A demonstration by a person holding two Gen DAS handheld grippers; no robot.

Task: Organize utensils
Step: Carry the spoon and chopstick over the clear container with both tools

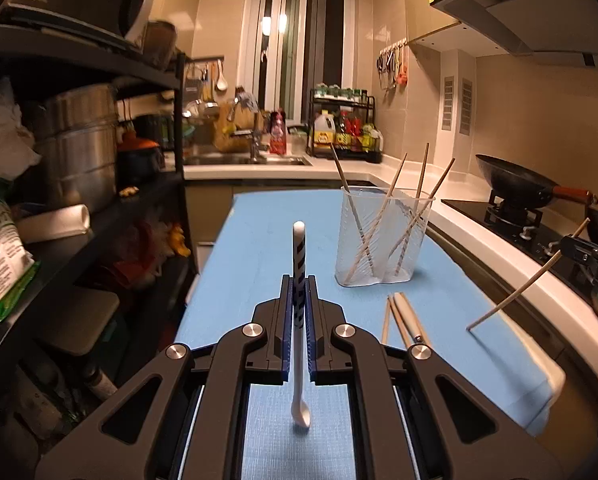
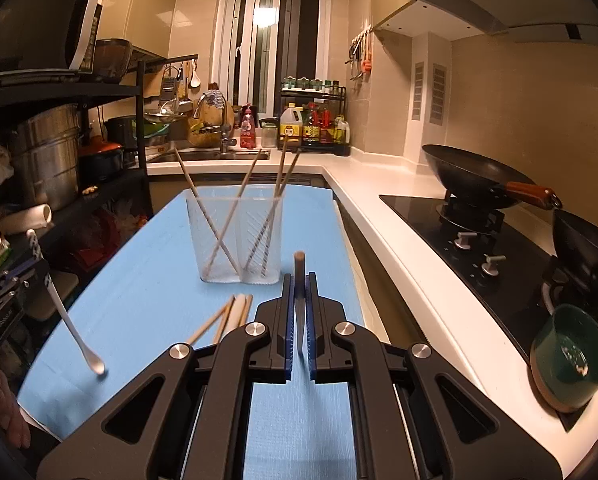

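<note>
We are holding a white spoon with a blue-patterned handle (image 1: 299, 276) clenched upright in the left hand-held gripper (image 1: 298, 292) and a wooden chopstick (image 2: 299, 280) in the right hand-held gripper (image 2: 299, 292), both lifted above the blue tabletop (image 2: 147, 300), presumably for dropping into the clear two-compartment holder (image 2: 235, 236) standing toward its far edge.

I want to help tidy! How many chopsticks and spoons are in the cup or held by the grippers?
Chopsticks standing in the clear cup: 4
Chopstick in the right gripper: 1
White spoon in the left gripper: 1
Total: 6
The loose bundle on the blue mat overlaps too much to count.
</note>
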